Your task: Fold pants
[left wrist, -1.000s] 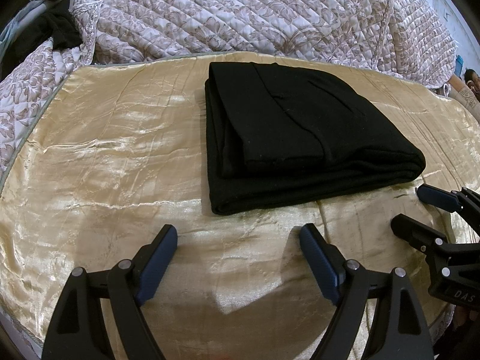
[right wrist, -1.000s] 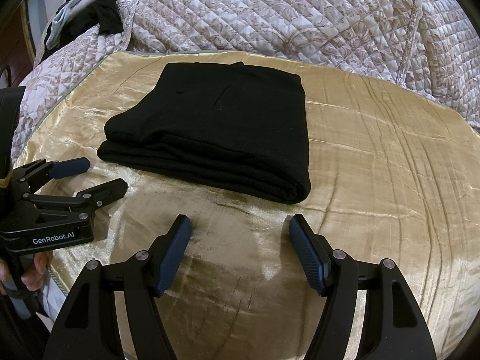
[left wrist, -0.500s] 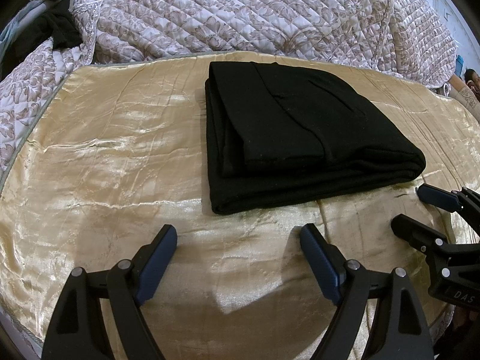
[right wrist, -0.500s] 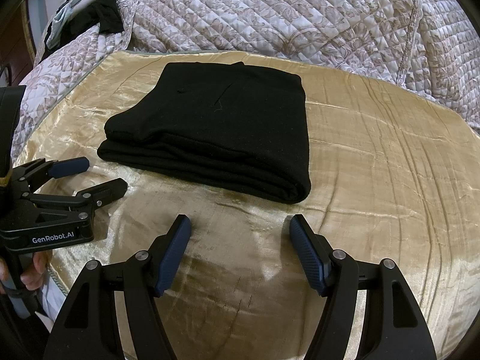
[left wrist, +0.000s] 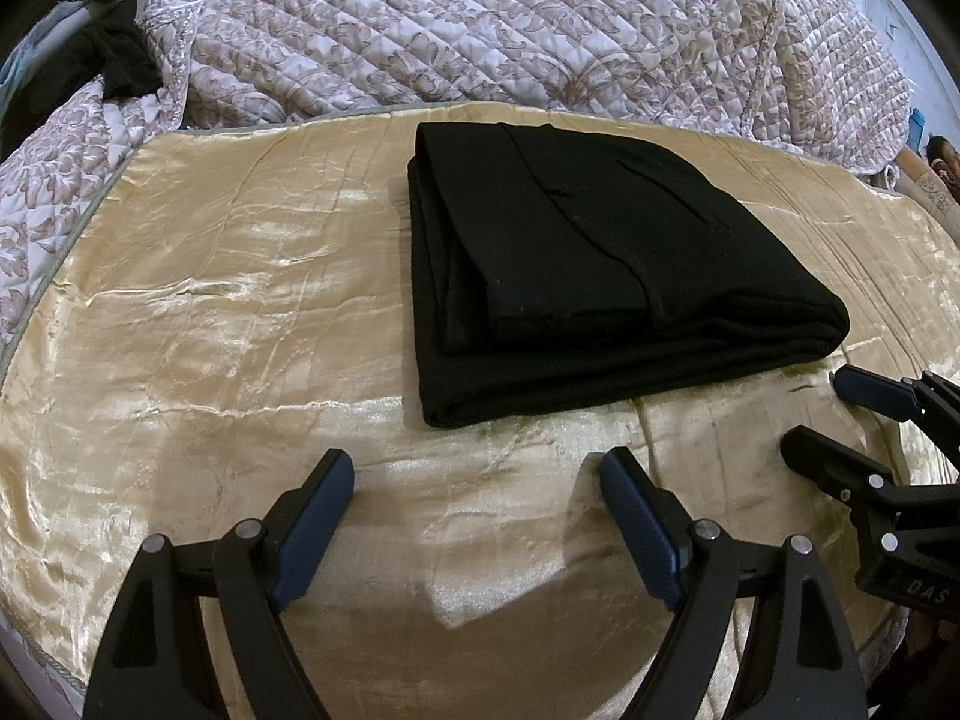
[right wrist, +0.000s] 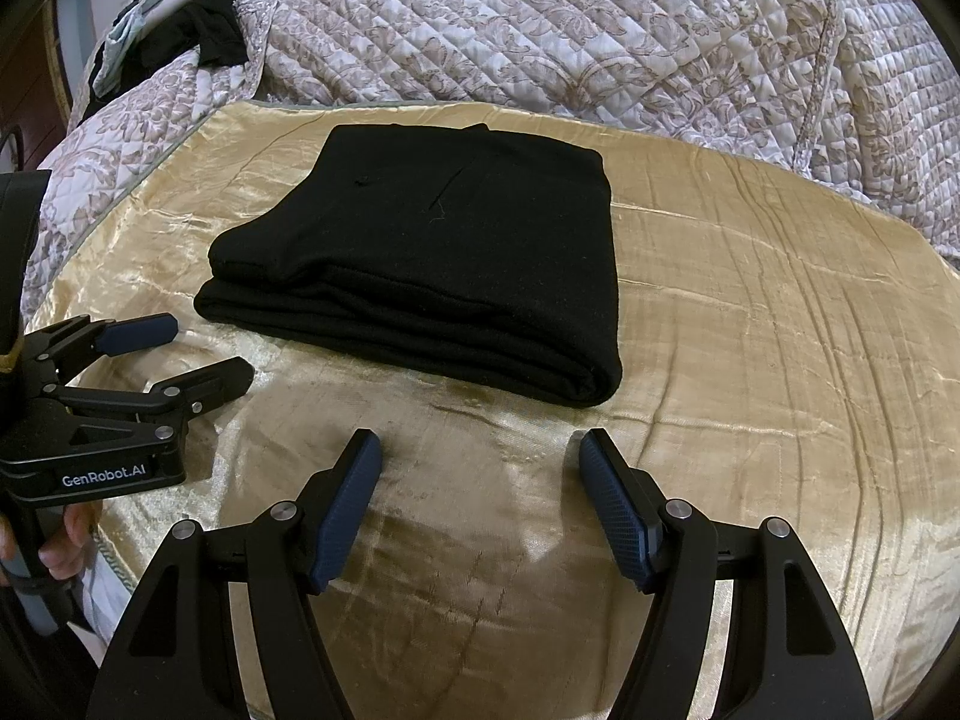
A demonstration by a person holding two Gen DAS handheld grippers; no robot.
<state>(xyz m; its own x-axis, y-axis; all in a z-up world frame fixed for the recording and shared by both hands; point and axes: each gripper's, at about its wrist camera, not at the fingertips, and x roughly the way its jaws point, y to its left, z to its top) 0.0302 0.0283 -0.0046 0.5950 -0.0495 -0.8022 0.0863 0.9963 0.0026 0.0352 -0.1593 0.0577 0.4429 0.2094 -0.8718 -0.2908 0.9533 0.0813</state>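
The black pants (left wrist: 600,276) lie folded into a thick rectangle on the gold satin cloth (left wrist: 210,312); they also show in the right wrist view (right wrist: 432,264). My left gripper (left wrist: 477,471) is open and empty, hovering just in front of the pants' near edge. My right gripper (right wrist: 480,450) is open and empty, also just in front of the pants. The right gripper shows at the right edge of the left wrist view (left wrist: 822,414), and the left gripper at the left edge of the right wrist view (right wrist: 198,348).
A quilted floral bedspread (left wrist: 510,24) rises behind the gold cloth (right wrist: 780,330). Dark and pale clothes (right wrist: 180,30) lie bunched at the far left. The cloth's near edge drops off by the hand (right wrist: 54,546) holding the left gripper.
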